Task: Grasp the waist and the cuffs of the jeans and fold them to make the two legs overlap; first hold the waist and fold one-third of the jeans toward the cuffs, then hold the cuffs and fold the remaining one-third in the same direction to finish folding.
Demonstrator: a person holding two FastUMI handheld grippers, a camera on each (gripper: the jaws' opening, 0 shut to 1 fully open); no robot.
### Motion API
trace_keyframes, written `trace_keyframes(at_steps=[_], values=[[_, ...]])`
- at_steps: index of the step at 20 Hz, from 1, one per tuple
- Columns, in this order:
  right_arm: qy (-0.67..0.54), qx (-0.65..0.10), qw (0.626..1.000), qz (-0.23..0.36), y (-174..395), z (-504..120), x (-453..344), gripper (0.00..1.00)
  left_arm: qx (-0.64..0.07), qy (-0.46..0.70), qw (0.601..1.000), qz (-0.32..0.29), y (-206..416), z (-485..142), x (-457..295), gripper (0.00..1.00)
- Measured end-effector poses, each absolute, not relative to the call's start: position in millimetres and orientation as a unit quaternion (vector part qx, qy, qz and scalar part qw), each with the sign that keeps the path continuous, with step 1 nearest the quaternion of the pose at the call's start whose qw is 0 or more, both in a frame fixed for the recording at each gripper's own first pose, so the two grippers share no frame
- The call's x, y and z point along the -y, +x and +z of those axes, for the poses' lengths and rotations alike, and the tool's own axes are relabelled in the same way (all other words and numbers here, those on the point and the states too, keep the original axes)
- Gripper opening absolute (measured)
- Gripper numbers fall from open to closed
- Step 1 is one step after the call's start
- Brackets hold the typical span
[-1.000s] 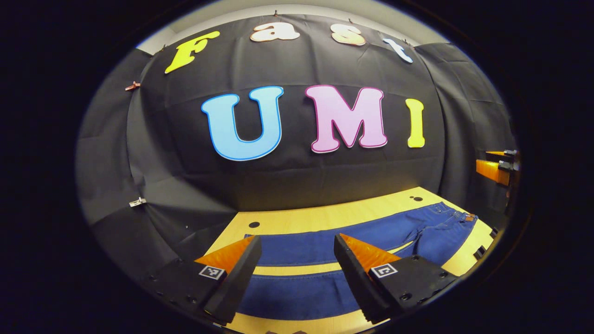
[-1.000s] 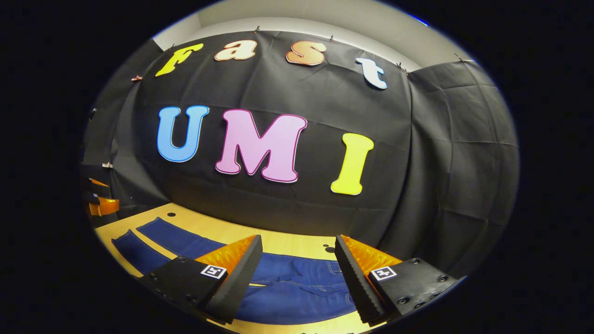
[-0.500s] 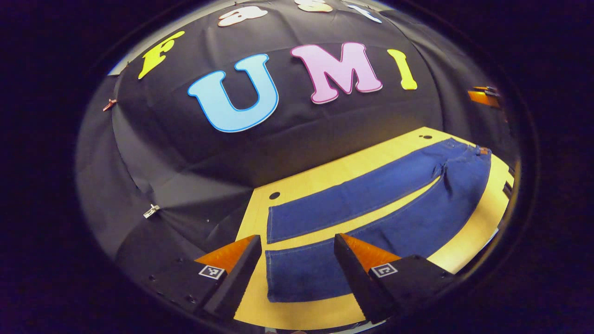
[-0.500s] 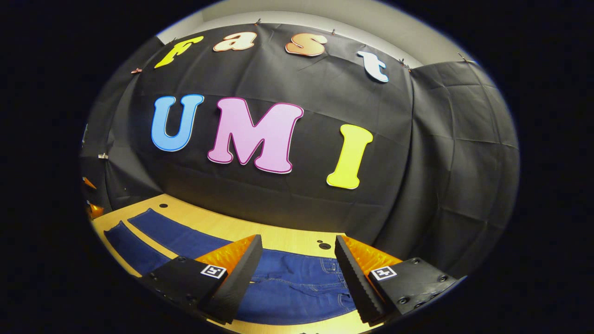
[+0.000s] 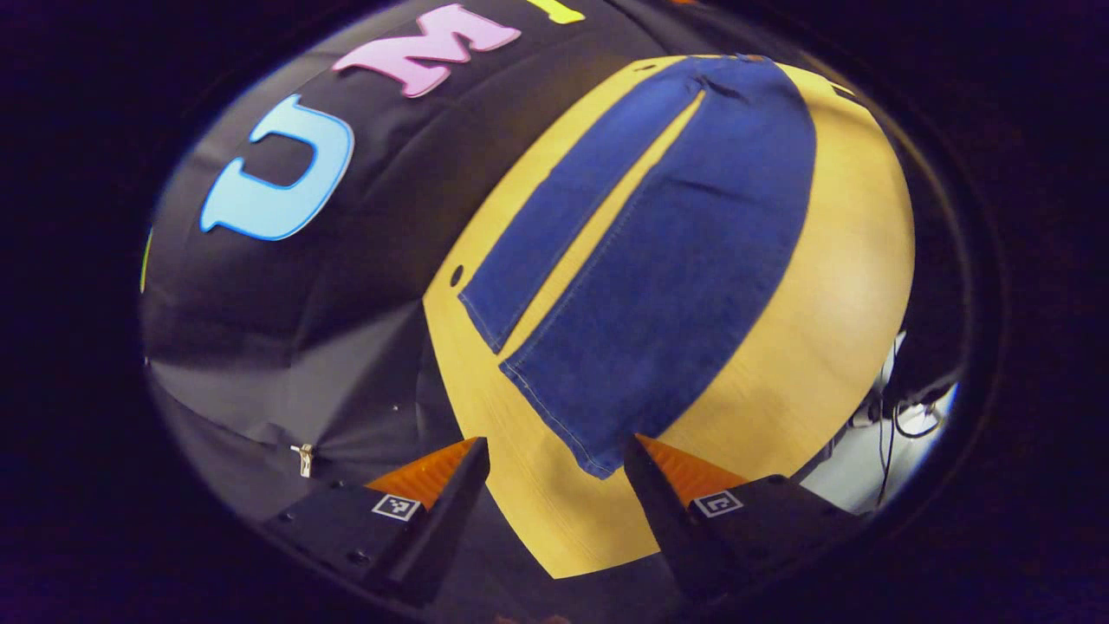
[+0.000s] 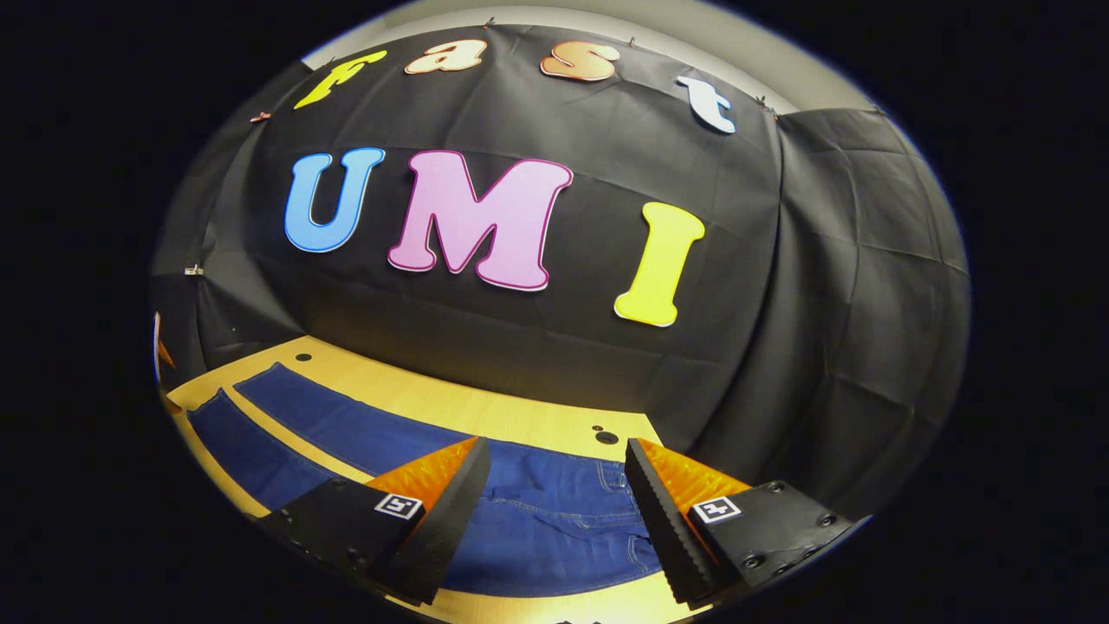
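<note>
Jeans: dark blue denim jeans [image 5: 658, 251] lie flat on the pale yellow wooden table [image 5: 832, 312], legs apart in a narrow V, not yet overlapped. No fold made so far, by the look of it.
Cuffs: near-leg cuff [image 5: 563, 416] sits just beyond your left gripper [image 5: 554, 459], approx 12 o'clock of the tips; far-leg cuff at 11.
Waist: waist end w/ pockets [image 6: 554, 520] lies between and under your right gripper [image 6: 554, 485], at 12 o'clock.
Left tongs: spread apart, holding nothing, above the table edge.
Right tongs: spread apart, holding nothing, over the waist.
Handling: denim prob. heavy-ish, soft, floppy; will sag and drag, not slippery, not fragile.
Grip: pinch the stitched hem at the cuff and the thick waistband; both layers, else the top one peels off.
</note>
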State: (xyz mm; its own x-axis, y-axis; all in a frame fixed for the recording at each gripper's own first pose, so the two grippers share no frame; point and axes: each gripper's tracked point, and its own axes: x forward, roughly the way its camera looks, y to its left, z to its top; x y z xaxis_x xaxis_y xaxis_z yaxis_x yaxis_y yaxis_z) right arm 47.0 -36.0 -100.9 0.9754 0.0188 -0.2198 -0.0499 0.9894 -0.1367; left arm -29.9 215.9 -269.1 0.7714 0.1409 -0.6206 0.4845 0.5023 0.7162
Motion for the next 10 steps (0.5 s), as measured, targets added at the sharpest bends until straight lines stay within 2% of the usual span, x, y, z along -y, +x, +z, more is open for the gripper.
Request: trace_keyframes(at_steps=[1,3,8,10], values=[[-0.074,-0.113,0.991,0.014,47.1,-105.4,39.5,0.94,-0.331,0.514,0.781,-0.128,-31.9,-283.6,-219.7,0.98],[-0.081,-0.120,0.989,0.008,47.3,-110.1,46.5,0.97,-0.343,0.552,0.744,-0.153,-36.4,-304.4,-229.6,0.98],[-0.113,-0.133,0.985,-0.004,41.0,-121.2,67.7,0.96,-0.341,0.581,0.717,-0.177,-9.8,-323.2,-234.8,0.98],[-0.137,-0.132,0.982,-0.011,38.8,-123.1,82.9,0.96,-0.331,0.598,0.705,-0.192,0.8,-323.9,-234.8,0.93]])
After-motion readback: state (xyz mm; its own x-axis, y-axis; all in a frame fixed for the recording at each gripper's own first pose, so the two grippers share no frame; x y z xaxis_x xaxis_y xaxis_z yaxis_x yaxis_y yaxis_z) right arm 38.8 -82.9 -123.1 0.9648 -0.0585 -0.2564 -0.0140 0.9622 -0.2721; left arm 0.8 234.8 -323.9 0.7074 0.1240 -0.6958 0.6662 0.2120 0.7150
